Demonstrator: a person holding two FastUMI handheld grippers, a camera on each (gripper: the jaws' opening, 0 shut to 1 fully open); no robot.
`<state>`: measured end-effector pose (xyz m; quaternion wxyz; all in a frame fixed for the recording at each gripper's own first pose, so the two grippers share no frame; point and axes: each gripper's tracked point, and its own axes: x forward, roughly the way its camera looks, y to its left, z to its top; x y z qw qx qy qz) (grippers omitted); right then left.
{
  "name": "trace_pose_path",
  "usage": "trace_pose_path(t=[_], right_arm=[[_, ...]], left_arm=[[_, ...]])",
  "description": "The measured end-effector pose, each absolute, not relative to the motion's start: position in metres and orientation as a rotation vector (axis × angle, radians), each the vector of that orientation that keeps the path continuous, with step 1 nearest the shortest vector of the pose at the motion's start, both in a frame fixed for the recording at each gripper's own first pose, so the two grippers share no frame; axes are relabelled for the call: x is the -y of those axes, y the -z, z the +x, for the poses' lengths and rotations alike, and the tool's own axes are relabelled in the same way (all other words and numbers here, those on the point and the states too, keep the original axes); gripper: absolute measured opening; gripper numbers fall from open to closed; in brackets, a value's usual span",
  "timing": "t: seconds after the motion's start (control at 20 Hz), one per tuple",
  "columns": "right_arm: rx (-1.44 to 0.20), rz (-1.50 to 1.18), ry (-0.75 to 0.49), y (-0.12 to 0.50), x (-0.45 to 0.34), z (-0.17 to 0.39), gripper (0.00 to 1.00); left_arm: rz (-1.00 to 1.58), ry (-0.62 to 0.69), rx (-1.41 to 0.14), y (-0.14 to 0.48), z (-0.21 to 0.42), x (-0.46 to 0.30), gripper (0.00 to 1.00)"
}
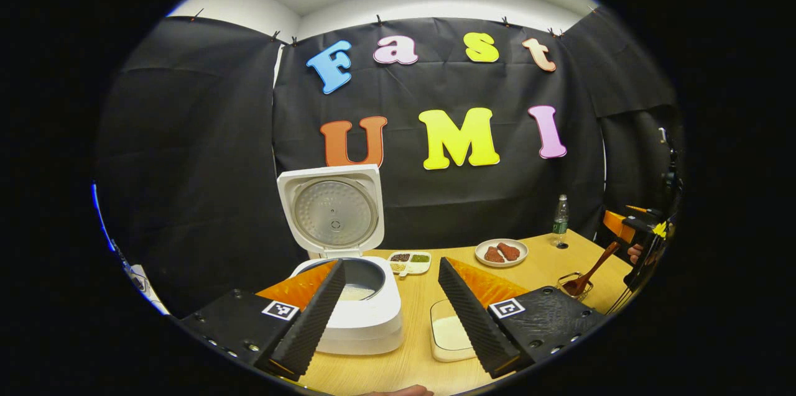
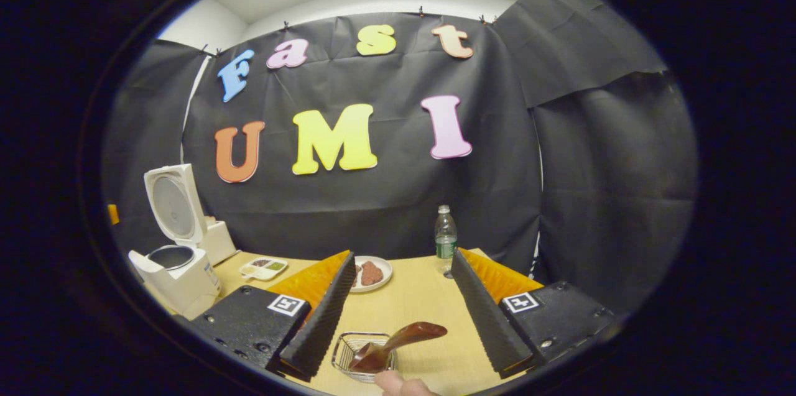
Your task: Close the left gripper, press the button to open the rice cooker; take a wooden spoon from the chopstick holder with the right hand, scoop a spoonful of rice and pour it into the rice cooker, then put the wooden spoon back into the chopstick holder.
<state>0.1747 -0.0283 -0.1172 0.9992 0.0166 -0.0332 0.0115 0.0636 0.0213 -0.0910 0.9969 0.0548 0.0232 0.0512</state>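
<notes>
Cool ceiling light is pouring down from twelve o'clock in both views — the pale wooden tabletop (image 1: 547, 265) is glowing evenly, shadows staying soft. Fisheye curvature is bending edges — everything central is staying sharp.

I'm seeing the rice cooker (image 1: 357, 306) sitting at the desk's (image 1: 541, 268) left, lid standing open. Rice tray (image 1: 449, 334) lying just right of it, condiment dish (image 1: 410, 261) behind. Plate (image 1: 501, 252) sitting mid-desk, bottle (image 1: 561, 221) standing behind it. Wooden spoon (image 2: 398, 341) leaning in the chopstick holder (image 2: 354, 352) at front right.
</notes>
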Motion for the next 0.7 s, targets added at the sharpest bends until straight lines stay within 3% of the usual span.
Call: trace_pose_path(t=[0.15,0.2,0.4,0.65,0.7], right_arm=[[0.058,0.003,-0.026,0.110,0.028,0.149,0.96],[0.051,-0.012,-0.029,0.108,0.027,0.139,1.00],[0.050,-0.022,-0.033,0.088,0.029,0.107,0.96],[0.066,0.027,-0.050,0.066,0.031,0.080,1.00],[0.074,0.025,-0.052,0.063,0.032,0.078,0.96]], left_arm=[[0.090,-0.094,-0.040,0.078,0.073,-0.025,0.96],[0.093,-0.092,-0.038,0.073,0.075,-0.026,0.95],[0.096,-0.105,0.007,0.042,0.091,-0.042,0.95],[0.109,-0.121,0.039,0.000,0.122,-0.067,0.96],[0.108,-0.134,0.051,-0.011,0.129,-0.076,0.95]])
